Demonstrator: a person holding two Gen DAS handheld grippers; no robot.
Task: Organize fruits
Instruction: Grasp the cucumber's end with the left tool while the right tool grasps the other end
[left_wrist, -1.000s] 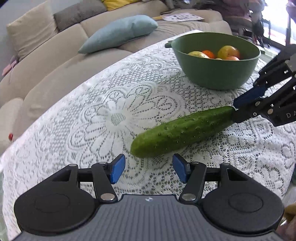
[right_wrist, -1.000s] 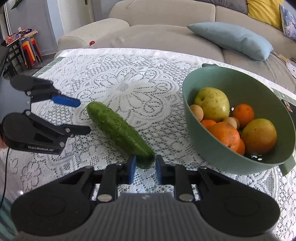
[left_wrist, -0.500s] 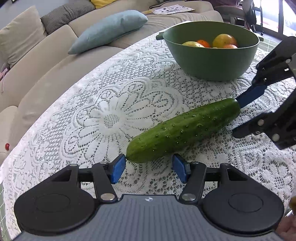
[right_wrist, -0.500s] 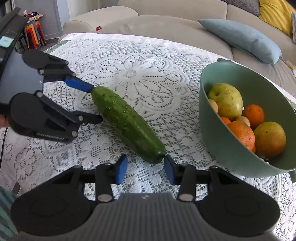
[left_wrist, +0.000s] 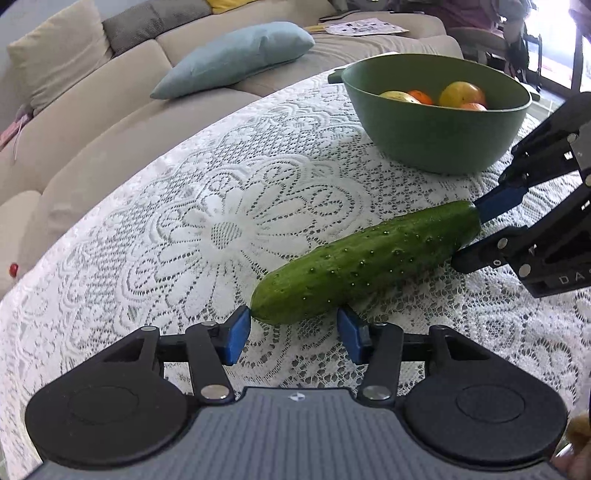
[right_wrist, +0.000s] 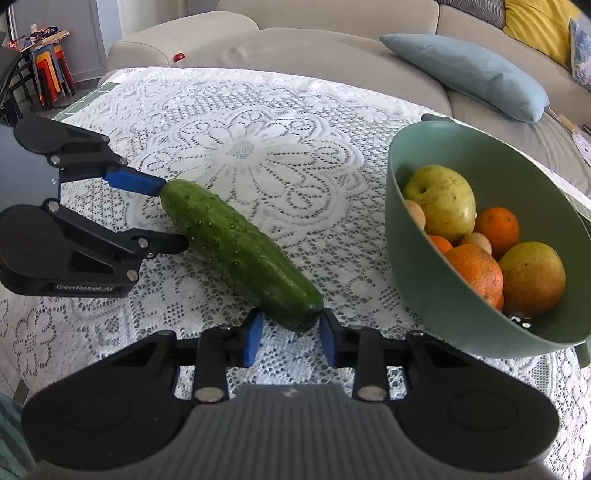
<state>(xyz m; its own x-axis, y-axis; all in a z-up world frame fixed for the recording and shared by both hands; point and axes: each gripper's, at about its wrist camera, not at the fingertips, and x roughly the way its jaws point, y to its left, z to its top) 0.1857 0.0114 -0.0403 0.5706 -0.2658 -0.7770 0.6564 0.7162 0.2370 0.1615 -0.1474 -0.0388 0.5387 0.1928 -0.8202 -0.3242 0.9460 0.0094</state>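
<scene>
A knobbly green cucumber (left_wrist: 365, 258) (right_wrist: 240, 247) lies on the lace tablecloth, with a gripper at each end. My left gripper (left_wrist: 293, 332) (right_wrist: 171, 214) is closing around its near end in the left wrist view, and both blue pads touch its sides. At the other end my right gripper (right_wrist: 290, 332) (left_wrist: 467, 238) is closing too, the tapered tip sitting between its pads. To the right stands a green bowl (right_wrist: 424, 288) (left_wrist: 436, 144) with a yellow-green apple (right_wrist: 439, 199) and oranges (right_wrist: 476, 273) inside.
A beige sofa (left_wrist: 92, 140) wraps round the far side of the table, with a blue cushion (left_wrist: 236, 59) (right_wrist: 469, 70) on it. Coloured stools (right_wrist: 48, 77) stand beyond the table's far left corner. The tablecloth's edge (left_wrist: 22, 288) falls away on the left.
My left gripper came up to the cucumber's end and narrowed its jaws around it. The right gripper's jaws widened, then narrowed on the other end. The cucumber stays on the cloth.
</scene>
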